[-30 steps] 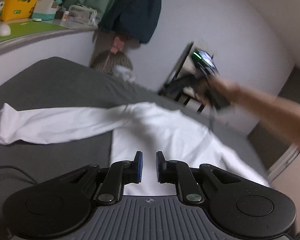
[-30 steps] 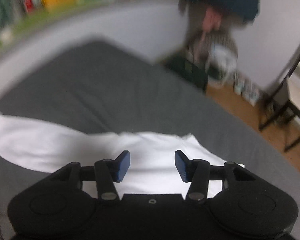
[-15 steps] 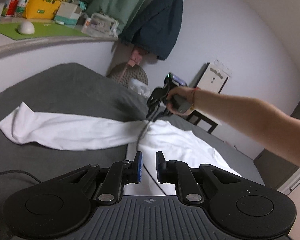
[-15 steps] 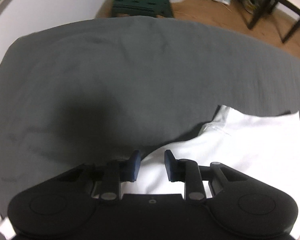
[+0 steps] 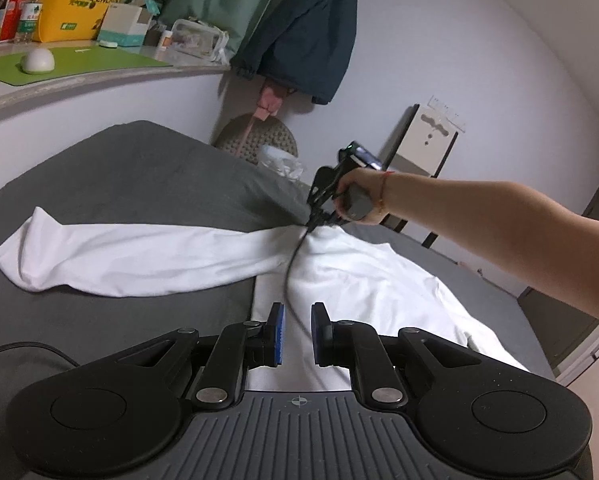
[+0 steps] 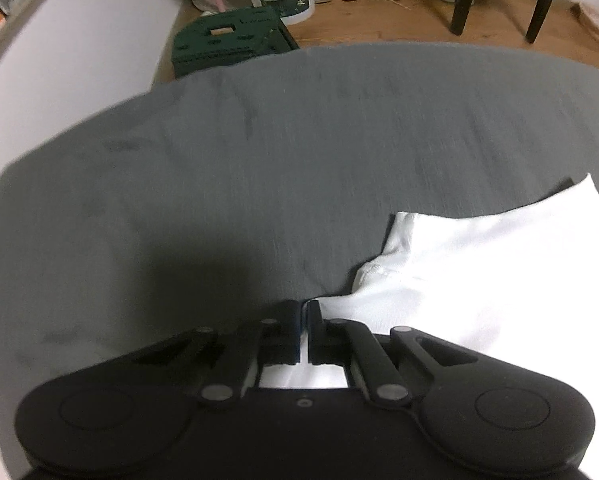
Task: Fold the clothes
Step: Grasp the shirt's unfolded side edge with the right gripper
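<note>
My right claw (image 6: pixel 303 330) has swung down to the white shirt (image 5: pixel 351 280) and snapped closed at the shoulder, where the long sleeve (image 5: pixel 111 256) meets the body; a second ago its jaws stood wide above the fabric. From my left view its tips sit right at that seam, so I judge it has pinched cloth there, though its own camera shows only a sliver of white between the pads. My left claw (image 5: pixel 297 334) hovers nearly closed over the shirt's lower part, grasping nothing, with only a thin cable crossing its gap. The shirt lies spread on the grey bed (image 5: pixel 139 176), sleeve stretched out to the left. That means the sleeve fold can begin.
</note>
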